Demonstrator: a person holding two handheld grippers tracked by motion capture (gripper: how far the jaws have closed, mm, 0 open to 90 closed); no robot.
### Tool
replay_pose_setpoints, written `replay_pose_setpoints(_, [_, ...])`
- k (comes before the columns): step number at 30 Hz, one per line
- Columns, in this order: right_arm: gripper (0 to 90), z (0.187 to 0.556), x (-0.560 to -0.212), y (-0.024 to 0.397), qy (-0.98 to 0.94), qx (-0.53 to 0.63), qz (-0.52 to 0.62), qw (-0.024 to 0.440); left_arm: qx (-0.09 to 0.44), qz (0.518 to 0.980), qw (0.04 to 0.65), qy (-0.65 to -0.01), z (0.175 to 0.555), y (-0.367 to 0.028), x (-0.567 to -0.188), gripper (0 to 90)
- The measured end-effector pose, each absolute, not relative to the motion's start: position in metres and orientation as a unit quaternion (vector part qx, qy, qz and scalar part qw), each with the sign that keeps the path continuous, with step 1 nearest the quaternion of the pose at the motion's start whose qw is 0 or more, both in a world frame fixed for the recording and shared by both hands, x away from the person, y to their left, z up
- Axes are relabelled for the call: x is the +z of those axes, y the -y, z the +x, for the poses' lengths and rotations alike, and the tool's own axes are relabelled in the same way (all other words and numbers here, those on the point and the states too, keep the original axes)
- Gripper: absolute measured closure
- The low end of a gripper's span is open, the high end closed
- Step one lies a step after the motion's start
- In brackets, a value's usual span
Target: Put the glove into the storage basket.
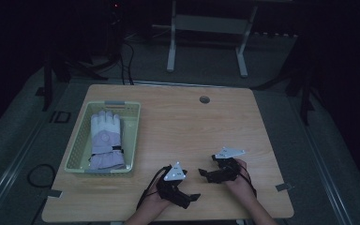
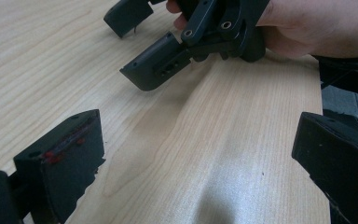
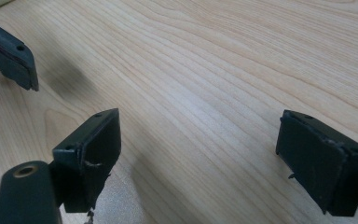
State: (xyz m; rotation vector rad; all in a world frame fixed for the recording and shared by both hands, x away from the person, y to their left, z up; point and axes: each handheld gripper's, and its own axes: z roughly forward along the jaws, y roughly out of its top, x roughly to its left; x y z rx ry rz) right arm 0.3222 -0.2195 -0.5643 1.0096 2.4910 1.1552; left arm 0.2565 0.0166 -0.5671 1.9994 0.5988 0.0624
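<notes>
Both grippers rest low over the bare wood in the lower middle of the high view, and each one has its jaws spread wide with nothing between them. The left gripper (image 1: 187, 197) points toward the right of the frame, and the right gripper (image 1: 205, 174) points toward the left, so the two face each other closely — in the left gripper view the other tool's jaws appear at the top. I judge this is a neutral waiting pose, hands near the body.

One glove (image 1: 105, 137), white and pale purple, lies flat inside the pale green basket (image 1: 132, 136) at the left of the frame, its fingers toward the far rim. It is well apart from both tools — probably stored there so that it stays in one place on the table (image 1: 201, 126).
</notes>
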Motion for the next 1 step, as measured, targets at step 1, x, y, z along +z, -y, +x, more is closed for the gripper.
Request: replay_pose_setpoints(1, [13.8, 0.3223, -0.5642, 0.2197, -0.846, 0.393, 0.343, 0.108, 0.024, 0.828, 0.503, -0.247, 0.2563, -0.0165, -0.5672, 2.5])
